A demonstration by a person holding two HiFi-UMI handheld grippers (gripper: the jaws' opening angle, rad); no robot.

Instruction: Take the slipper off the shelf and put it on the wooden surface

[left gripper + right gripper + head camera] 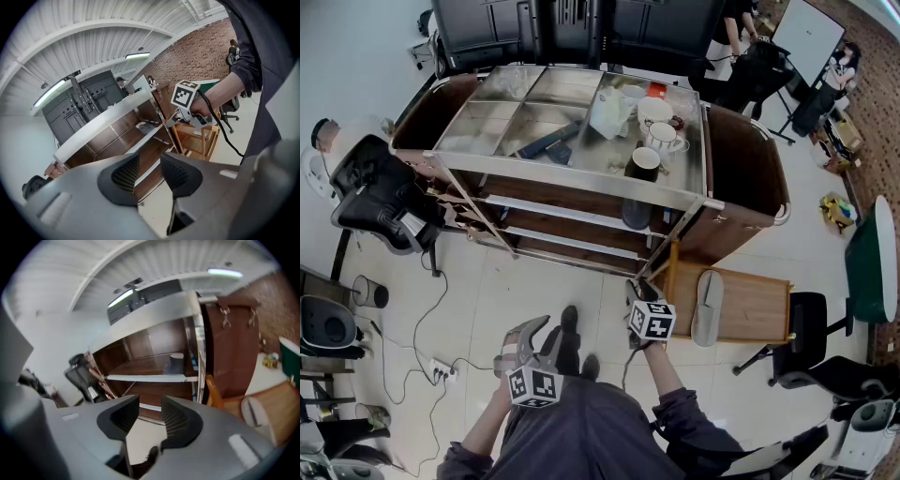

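Note:
One grey slipper (708, 307) lies flat on the wooden surface (755, 305), a low table right of the shelf unit. The right gripper view shows this slipper (253, 411) at lower right. A second grey slipper (637, 214) stands on the upper wooden shelf (553, 199), also seen in the right gripper view (176, 364). My right gripper (635, 291) hovers in front of the shelf's right corner, just left of the table; its jaws (151, 404) stand open and empty. My left gripper (542, 328) hangs lower left over the floor, open (150, 161) with nothing between its jaws.
The steel top tray (487, 112) of the shelf unit carries cups, a bag and tools. Office chairs (380, 192) stand at the left and another (811, 323) right of the table. Cables and a power strip (441, 370) lie on the floor. People stand at the back right.

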